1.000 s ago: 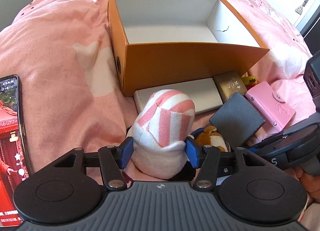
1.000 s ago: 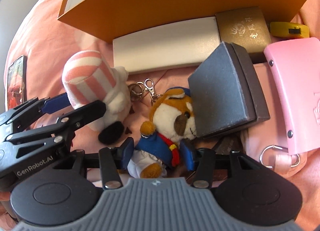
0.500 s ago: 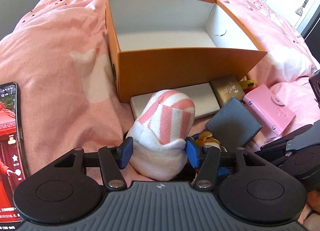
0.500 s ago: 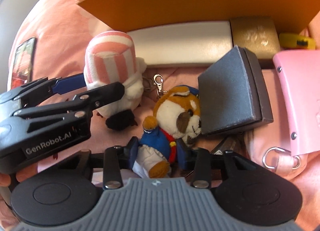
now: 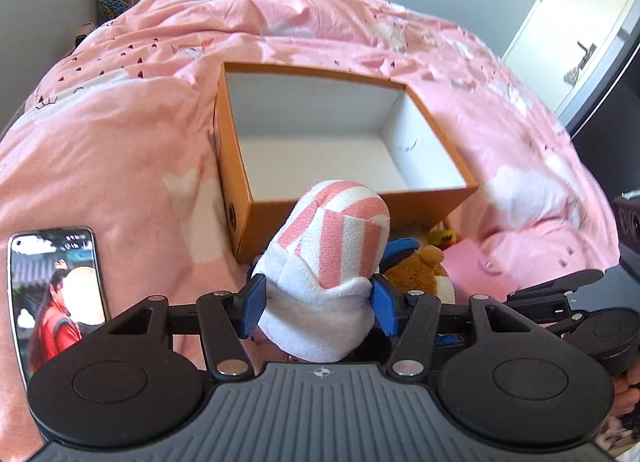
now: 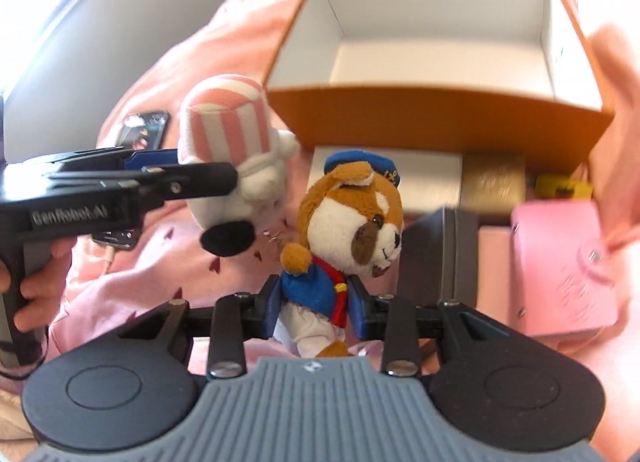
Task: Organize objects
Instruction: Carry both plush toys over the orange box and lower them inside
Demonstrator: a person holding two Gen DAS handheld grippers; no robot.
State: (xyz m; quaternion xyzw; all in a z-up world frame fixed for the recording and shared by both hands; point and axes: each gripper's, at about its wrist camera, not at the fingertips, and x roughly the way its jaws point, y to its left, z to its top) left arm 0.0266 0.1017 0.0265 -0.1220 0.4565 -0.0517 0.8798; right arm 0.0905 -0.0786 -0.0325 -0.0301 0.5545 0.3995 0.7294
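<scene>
With both toys now lifted off the pink bedding, the striped plush (image 5: 332, 262) is being held by the left gripper (image 5: 318, 304) and the dog plush (image 6: 352, 229), on which the jaws have just been closing, by the right gripper (image 6: 316, 304), near the empty orange box (image 5: 360, 217), ready for dropping in.

Pink-and-white striped plush (image 5: 332, 254); brown-and-white dog (image 6: 352, 229) in blue; orange box (image 5: 348, 213), white inside; pink bedspread (image 5: 120, 149); pink wallet (image 6: 560, 274).
</scene>
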